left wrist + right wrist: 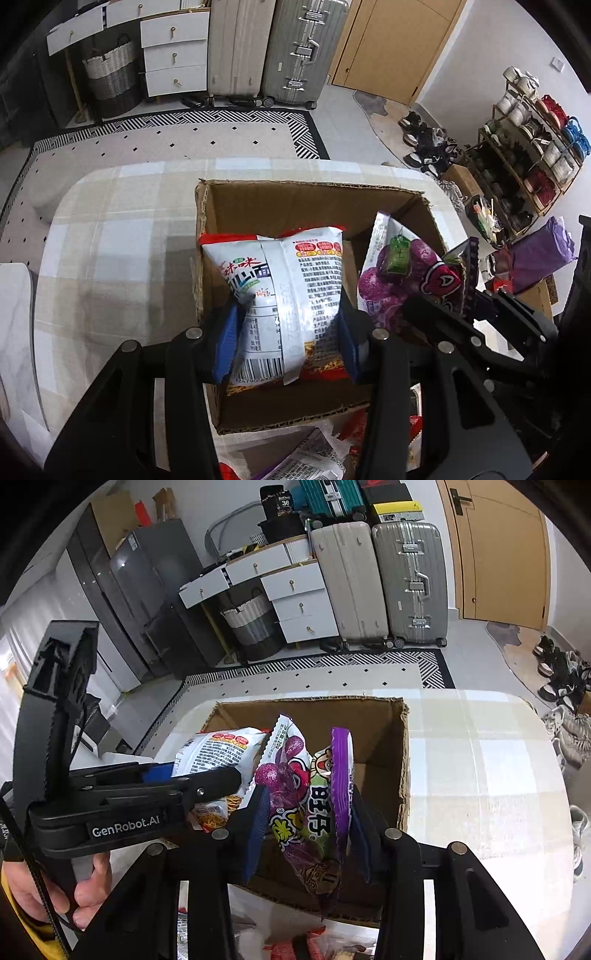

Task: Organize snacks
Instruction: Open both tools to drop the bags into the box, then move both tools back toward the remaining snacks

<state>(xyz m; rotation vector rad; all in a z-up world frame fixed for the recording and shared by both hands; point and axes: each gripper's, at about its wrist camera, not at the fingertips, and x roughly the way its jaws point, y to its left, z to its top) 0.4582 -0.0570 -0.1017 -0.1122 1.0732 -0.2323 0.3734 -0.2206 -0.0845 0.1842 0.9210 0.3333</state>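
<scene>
An open cardboard box (280,203) stands on a checked tablecloth; it also shows in the right wrist view (384,738). My left gripper (291,328) is shut on a white and red noodle snack bag (291,280), held over the box's left half. My right gripper (310,823) is shut on a purple snack bag (310,797), held over the box's right half. The purple bag (391,280) and the right gripper's black body (461,328) show at the right of the left wrist view. The noodle bag (218,753) and the left gripper's body (129,805) show at the left of the right wrist view.
More snack packets (317,458) lie on the table in front of the box, also seen in the right wrist view (317,945). Suitcases (273,51), drawers (173,55) and a basket (110,77) stand beyond the rug. A shoe rack (532,147) is at the right.
</scene>
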